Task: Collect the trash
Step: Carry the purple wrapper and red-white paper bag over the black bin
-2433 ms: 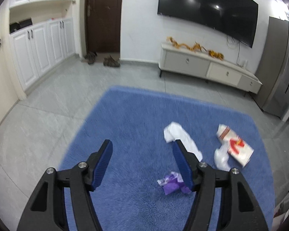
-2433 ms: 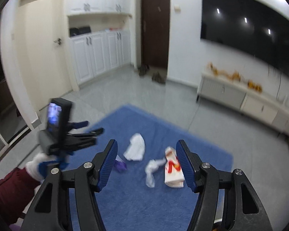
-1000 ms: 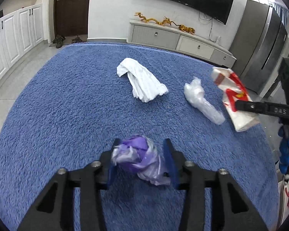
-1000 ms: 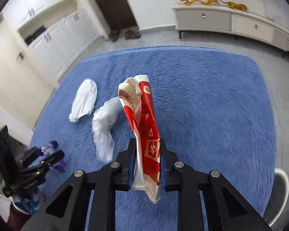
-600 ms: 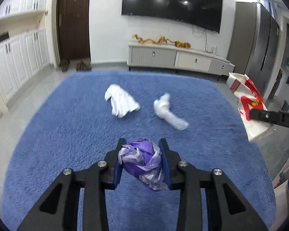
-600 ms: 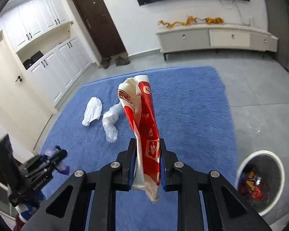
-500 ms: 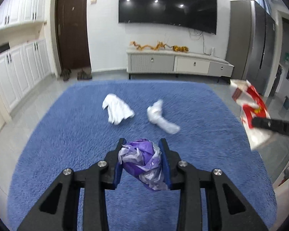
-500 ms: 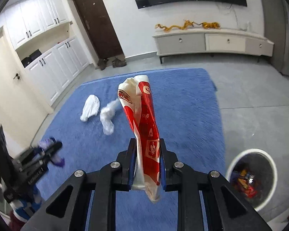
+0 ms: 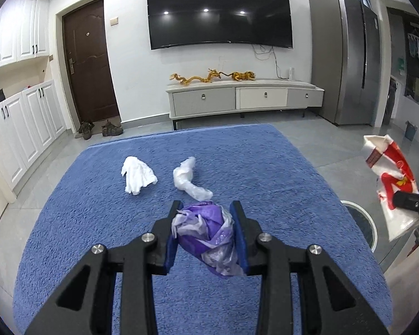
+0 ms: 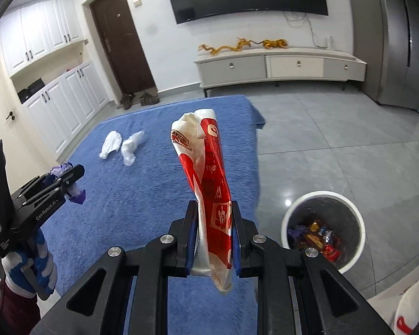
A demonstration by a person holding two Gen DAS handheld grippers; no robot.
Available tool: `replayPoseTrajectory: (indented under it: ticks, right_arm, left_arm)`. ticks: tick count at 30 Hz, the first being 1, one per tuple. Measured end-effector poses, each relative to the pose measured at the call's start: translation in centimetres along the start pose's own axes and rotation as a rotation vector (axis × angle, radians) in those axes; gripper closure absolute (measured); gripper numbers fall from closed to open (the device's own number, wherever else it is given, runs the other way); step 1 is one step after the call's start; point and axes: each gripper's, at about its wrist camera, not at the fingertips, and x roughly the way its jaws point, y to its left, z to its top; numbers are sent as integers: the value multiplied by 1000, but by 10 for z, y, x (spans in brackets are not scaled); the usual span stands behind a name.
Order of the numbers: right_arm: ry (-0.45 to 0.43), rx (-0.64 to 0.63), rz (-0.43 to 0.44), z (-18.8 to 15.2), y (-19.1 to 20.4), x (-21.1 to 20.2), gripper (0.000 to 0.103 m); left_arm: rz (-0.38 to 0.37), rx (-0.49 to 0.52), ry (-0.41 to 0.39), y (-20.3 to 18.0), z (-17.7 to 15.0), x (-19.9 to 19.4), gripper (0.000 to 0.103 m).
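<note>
Trash rides clamped in both claws, purple wrapper (image 9: 206,234) left, red bag (image 10: 209,184) right, needing release over bin (image 10: 322,199).

My left fingers (image 9: 238,231) cover both flanks of the purple wrapper (image 9: 206,237), so I cannot see how much of it sits between them. My right fingers (image 10: 191,240) hide the lower sides of the red and white bag (image 10: 209,184); in the left view the picture's right edge crops my right gripper (image 9: 413,202), leaving only a dark tip over that bag. The white bin (image 9: 361,223) is half hidden there behind the rug (image 9: 97,223) corner and the bag. Its contents (image 10: 318,237) are too small and jumbled to name. The rug's near edge is cut off by my gripper arms.
</note>
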Motion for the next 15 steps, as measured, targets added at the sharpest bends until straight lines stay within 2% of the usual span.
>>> replayPoseTrajectory:
  ticks: [15]
  right_arm:
    - [-3, 51, -27, -14, -34, 8, 82]
  left_arm:
    - [-21, 54, 7, -35, 10, 6, 71]
